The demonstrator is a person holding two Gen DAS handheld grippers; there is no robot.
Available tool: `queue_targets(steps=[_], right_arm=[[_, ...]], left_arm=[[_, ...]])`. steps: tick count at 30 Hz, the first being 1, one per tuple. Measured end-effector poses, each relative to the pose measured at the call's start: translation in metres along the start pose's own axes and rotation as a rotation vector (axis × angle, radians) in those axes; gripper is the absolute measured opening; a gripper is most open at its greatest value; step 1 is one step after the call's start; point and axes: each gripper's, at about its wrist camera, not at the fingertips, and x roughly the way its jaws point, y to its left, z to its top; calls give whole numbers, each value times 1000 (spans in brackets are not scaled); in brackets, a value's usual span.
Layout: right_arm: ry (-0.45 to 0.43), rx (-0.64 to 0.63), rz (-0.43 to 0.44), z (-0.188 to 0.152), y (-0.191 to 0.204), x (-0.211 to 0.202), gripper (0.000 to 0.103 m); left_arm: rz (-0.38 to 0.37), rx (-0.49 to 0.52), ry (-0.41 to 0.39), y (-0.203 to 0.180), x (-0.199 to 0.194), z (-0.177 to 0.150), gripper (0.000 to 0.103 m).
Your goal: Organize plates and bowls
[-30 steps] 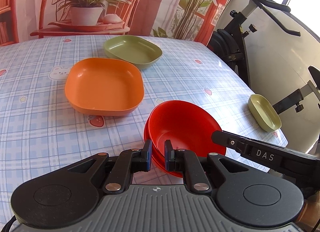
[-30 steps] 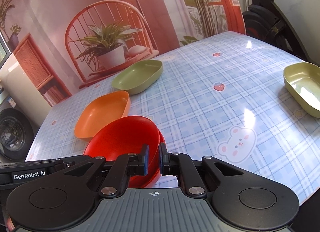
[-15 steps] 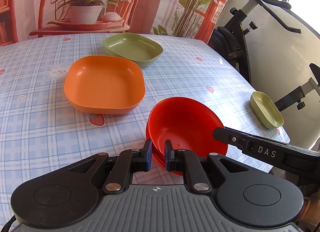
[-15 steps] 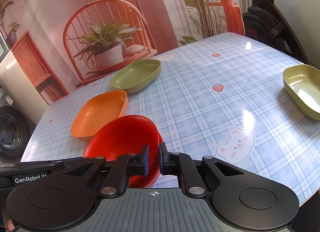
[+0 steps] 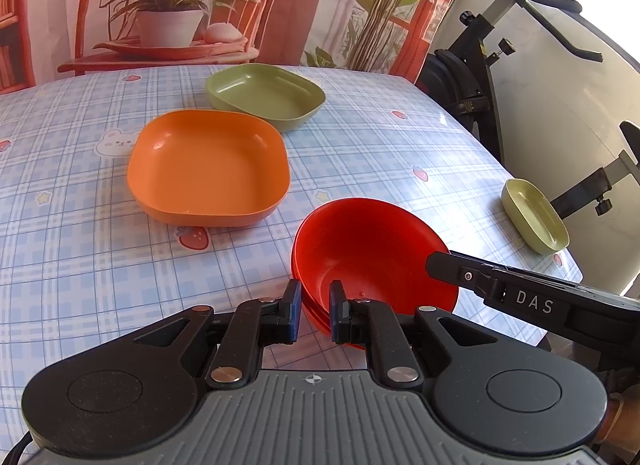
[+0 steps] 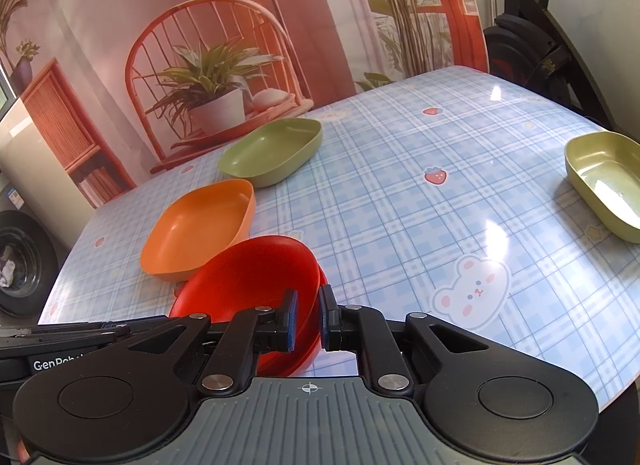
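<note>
Two nested red bowls sit near the front edge of the checked table. My left gripper is shut on their near rim, one pad inside and one outside. My right gripper is shut on the red bowls' right rim, and its black body reaches in from the right in the left wrist view. Beyond the bowls lies an orange square plate, with a green square plate behind it. A small yellow-green dish rests alone at the table's right edge.
A black exercise bike stands just off the table's right side. A printed backdrop with a chair and a potted plant hangs behind the far edge. A bear print marks the cloth between the red bowls and the small dish.
</note>
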Motion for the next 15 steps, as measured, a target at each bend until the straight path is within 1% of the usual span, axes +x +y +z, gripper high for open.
queue_targets(steps=[3,6,15], right_arm=[[-1,-1,0,0,1,0,14],[-2,-4,-2,0,1,-1,17],[-26,-14,-13,-1,4,-6,17]], left_arm=[[1,-3,-5,0,-1,0,14],[1,-8,-13,1,-3,0,17],[2,-29,-31,3,-7,1,17]])
